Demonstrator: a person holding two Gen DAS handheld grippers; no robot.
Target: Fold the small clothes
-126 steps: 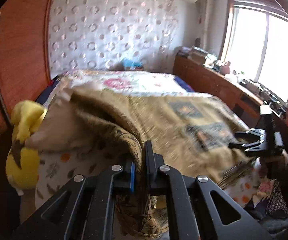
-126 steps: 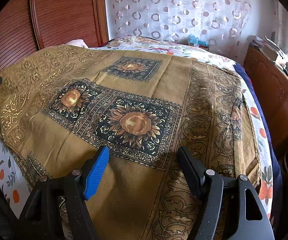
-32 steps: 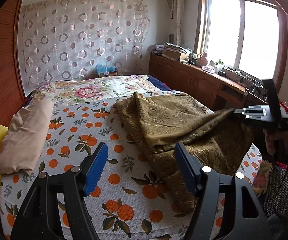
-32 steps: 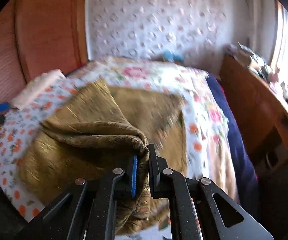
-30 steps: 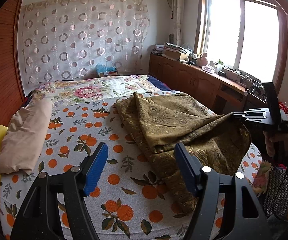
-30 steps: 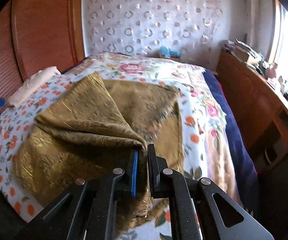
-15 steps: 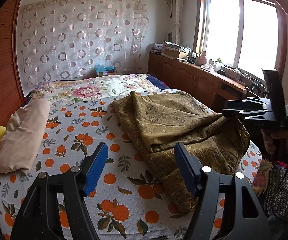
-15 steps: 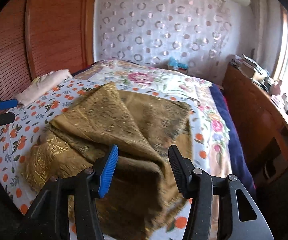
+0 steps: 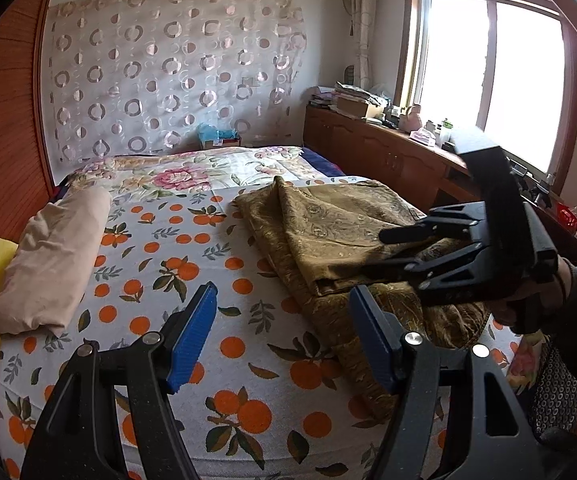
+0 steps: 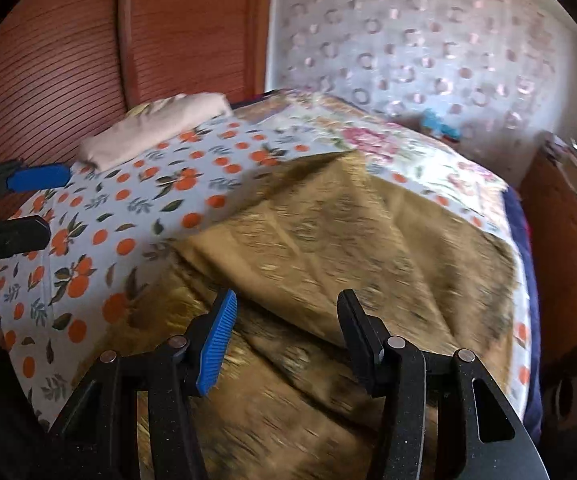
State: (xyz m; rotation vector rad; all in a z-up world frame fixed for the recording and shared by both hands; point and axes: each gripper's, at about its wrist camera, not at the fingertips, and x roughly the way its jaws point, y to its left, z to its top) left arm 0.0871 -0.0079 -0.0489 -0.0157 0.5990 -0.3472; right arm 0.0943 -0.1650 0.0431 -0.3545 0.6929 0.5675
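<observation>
**Gold cloth lies loose on the bed as both grippers stand open**

Olive-gold patterned cloth lies half folded and rumpled across the right side of an orange-print bedsheet, its near edge trailing toward the lower right of the left wrist view. The left gripper hangs over the sheet at the bottom of that frame, jaws well apart, its blue pad clear of everything and nothing between the fingers. The right gripper, seen in its own blurred view at bottom centre, has just been opening its jaws; they now stand apart above the cloth, and no fold is pinched between them. From the left wrist camera the same right gripper shows at middle right, held in a person's hand and hovering over the cloth's upper layer; whether its fingertips brush the fabric cannot be told. A rolled beige pillow rests at the left edge of the bed, beside a wooden panel wall.
</observation>
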